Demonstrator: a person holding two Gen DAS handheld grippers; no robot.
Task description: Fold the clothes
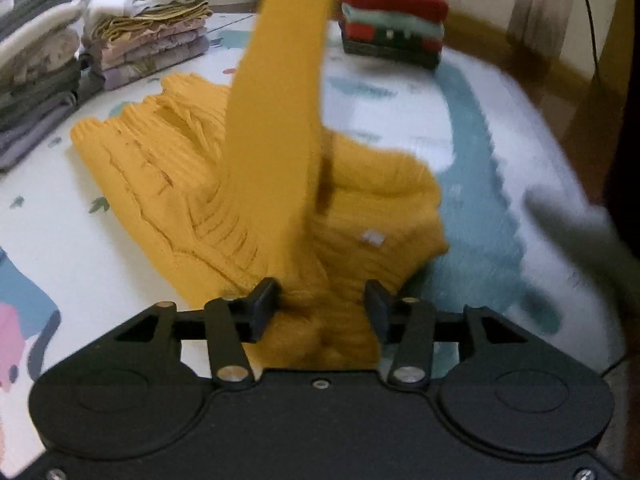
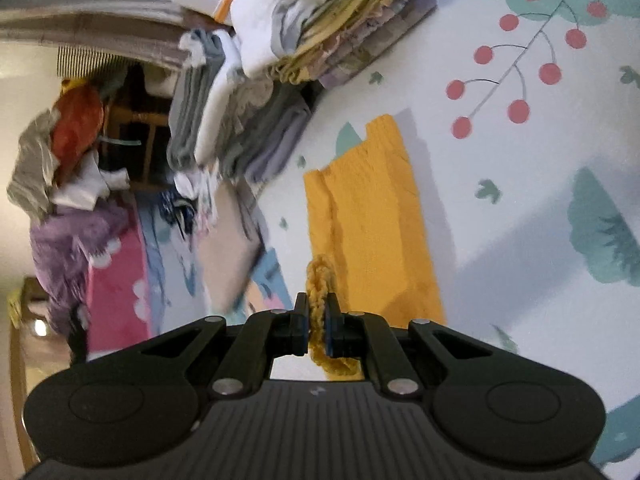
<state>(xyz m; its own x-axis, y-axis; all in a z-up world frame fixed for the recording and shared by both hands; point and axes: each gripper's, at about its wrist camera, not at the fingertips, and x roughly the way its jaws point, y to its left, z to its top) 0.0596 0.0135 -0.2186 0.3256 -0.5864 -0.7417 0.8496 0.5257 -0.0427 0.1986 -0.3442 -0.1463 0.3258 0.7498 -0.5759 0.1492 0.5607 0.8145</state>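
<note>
Yellow sweater [image 1: 168,168] between both jaws

Mustard-yellow ribbed sweater [image 1: 256,184]; white mat [image 2: 500,208] printed with teal leaves, red berries; red and mint folded stack [image 1: 394,20].

Printed play mat [image 1: 60,216], chair [image 2: 148,128] beyond its edge.

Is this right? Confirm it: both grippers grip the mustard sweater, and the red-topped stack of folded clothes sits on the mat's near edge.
Wrong in one respect. The left wrist view shows the red-topped stack at the mat's far edge. Both the left gripper and right gripper do grip the mustard sweater.
</note>
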